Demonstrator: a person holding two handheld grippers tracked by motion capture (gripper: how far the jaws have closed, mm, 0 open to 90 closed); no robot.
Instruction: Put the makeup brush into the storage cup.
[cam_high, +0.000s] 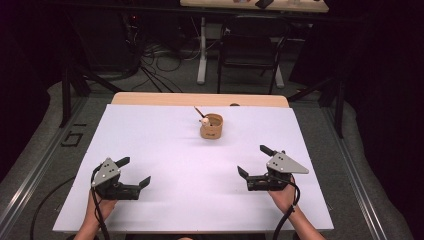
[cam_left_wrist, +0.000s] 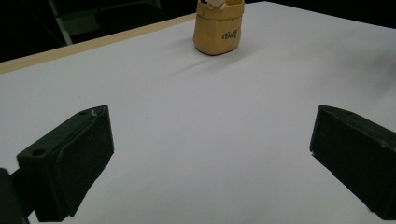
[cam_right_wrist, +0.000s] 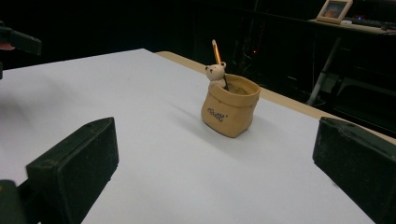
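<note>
Item: small tan sack-shaped ceramic pot (cam_high: 211, 126) with bear figurine (cam_right_wrist: 215, 73) and thin stick (cam_right_wrist: 216, 52), upright, far centre of white desk (cam_high: 165, 150). Left tool (cam_high: 134, 172), right tool (cam_high: 255, 160): jaws wide apart, empty, well short. Advised: approach level, straddle pot body, avoid stick.

High view overhead; gripper views low, sharing pot (cam_left_wrist: 219, 29).

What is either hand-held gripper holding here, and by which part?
Nothing. The left hand-held gripper and the right hand-held gripper both stand open over the white table, well short of the tan pot.
</note>
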